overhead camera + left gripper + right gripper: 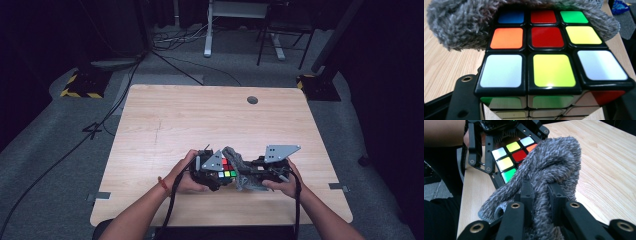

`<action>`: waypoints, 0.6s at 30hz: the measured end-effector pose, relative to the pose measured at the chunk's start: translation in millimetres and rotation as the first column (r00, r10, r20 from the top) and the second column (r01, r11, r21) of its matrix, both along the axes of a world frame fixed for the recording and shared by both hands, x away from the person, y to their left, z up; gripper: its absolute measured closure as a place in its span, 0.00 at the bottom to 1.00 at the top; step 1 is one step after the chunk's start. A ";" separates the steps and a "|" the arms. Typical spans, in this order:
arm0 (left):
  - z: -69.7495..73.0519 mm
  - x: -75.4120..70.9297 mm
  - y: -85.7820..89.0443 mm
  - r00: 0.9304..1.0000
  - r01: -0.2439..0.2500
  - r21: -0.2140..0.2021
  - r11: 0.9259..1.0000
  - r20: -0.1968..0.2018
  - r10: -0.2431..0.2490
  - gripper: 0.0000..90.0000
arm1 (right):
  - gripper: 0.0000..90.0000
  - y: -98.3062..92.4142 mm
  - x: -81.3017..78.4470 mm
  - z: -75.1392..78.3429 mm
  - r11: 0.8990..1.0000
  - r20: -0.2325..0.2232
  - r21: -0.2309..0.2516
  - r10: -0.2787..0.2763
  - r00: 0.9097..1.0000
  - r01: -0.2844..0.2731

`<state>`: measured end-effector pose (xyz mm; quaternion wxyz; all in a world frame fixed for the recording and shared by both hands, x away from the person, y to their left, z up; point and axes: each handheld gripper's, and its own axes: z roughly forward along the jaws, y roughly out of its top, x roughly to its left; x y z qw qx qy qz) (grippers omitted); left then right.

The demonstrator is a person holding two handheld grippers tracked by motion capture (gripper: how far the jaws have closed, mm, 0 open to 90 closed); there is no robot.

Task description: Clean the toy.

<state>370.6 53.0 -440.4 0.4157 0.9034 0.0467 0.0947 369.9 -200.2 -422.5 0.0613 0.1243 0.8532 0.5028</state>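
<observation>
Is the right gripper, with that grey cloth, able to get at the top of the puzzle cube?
Probably yes: the right gripper pinches the grey cloth, which already drapes onto the cube that the left gripper holds.

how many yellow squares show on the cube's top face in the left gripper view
2: one on the cube in the middle of the near row, one at the right of the middle row. The grey cloth may hide more.
</observation>
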 end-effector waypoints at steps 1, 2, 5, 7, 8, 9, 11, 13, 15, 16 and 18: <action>0.6 -0.4 0.2 1.000 0.001 -0.018 1.000 0.000 -0.001 0.36 | 0.86 0.2 0.2 -0.4 1.000 -0.001 0.000 -0.005 1.000 0.005; 1.4 -0.7 0.4 1.000 0.003 -0.031 1.000 -0.003 -0.003 0.37 | 0.86 0.4 0.9 -1.4 1.000 -0.007 0.002 -0.009 1.000 0.009; 5.5 -2.4 0.3 1.000 0.006 -0.051 0.999 0.010 -0.006 0.37 | 0.86 1.9 4.5 -5.9 1.000 -0.026 -0.019 -0.016 1.000 0.015; 6.7 -3.1 0.5 1.000 0.003 -0.059 0.998 0.012 -0.002 0.37 | 0.86 3.8 6.5 -11.0 0.999 -0.049 -0.041 -0.012 0.999 0.010; 7.8 -3.1 0.8 1.000 0.002 -0.062 0.998 0.019 -0.001 0.37 | 0.86 5.0 6.8 -12.9 0.998 -0.056 -0.057 -0.009 0.998 0.006; 8.7 -2.8 1.1 1.000 -0.001 -0.070 0.998 0.017 0.002 0.37 | 0.86 7.0 7.2 -16.6 0.997 -0.064 -0.079 -0.004 0.998 -0.001; 9.9 -2.9 1.6 1.000 -0.008 -0.077 0.997 0.022 0.010 0.37 | 0.86 10.3 7.2 -22.3 0.995 -0.083 -0.102 0.013 0.996 -0.022; 11.4 -2.3 3.0 1.000 -0.006 -0.095 0.995 0.015 0.007 0.37 | 0.86 14.3 6.0 -26.6 0.989 -0.094 -0.140 0.028 0.995 -0.041; 12.2 -2.5 3.4 1.000 -0.004 -0.090 0.996 0.022 0.006 0.37 | 0.86 17.6 4.3 -28.8 0.985 -0.095 -0.160 0.042 0.995 -0.057; 12.0 -2.5 3.5 1.000 -0.005 -0.084 0.996 0.025 0.007 0.37 | 0.86 18.6 3.6 -28.6 0.984 -0.086 -0.167 0.044 0.995 -0.058; 10.5 -1.1 3.8 1.000 -0.003 -0.062 0.998 0.028 0.005 0.37 | 0.86 18.1 2.9 -26.7 0.985 -0.084 -0.162 0.046 0.995 -0.059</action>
